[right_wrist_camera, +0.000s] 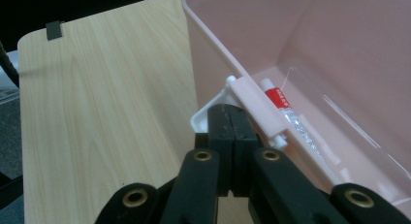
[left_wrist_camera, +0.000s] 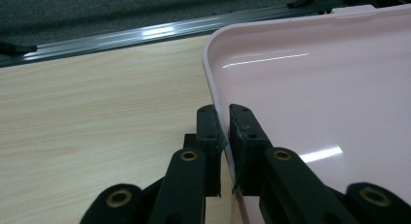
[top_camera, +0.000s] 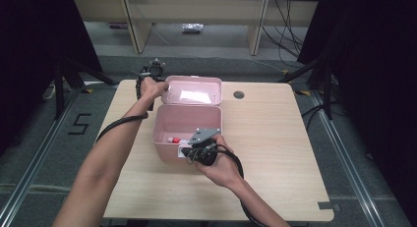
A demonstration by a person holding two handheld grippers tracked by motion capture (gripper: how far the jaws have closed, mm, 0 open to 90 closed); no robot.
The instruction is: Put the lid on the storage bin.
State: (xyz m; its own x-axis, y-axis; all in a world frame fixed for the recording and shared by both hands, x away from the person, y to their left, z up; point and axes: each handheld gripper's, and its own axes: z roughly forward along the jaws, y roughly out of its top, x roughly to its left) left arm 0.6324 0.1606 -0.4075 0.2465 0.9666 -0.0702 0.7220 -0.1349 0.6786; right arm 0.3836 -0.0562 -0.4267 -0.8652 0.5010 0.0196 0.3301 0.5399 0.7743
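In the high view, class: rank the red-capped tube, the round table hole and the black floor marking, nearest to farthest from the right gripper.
1. Red-capped tube, in the pink box, just left of the right gripper.
2. Round table hole, beyond, right of the lid.
3. Black floor marking, far left, off the table.

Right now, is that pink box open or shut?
Open. The pink box's lid stands tipped back behind it, and a small tube lies inside.

The light wooden desk [top_camera: 275,138] has a round cable hole [top_camera: 239,95] near its twelve o'clock edge and a dark tab [top_camera: 323,205] at its five o'clock corner. Beyond the desk, toward twelve o'clock, a small silvery packet [top_camera: 192,28] lies on the grey floor [top_camera: 216,38] between pale wooden furniture legs [top_camera: 136,25]. At nine o'clock, a black "5" marking [top_camera: 79,124] sits on the floor beside a metal rail [top_camera: 34,163].
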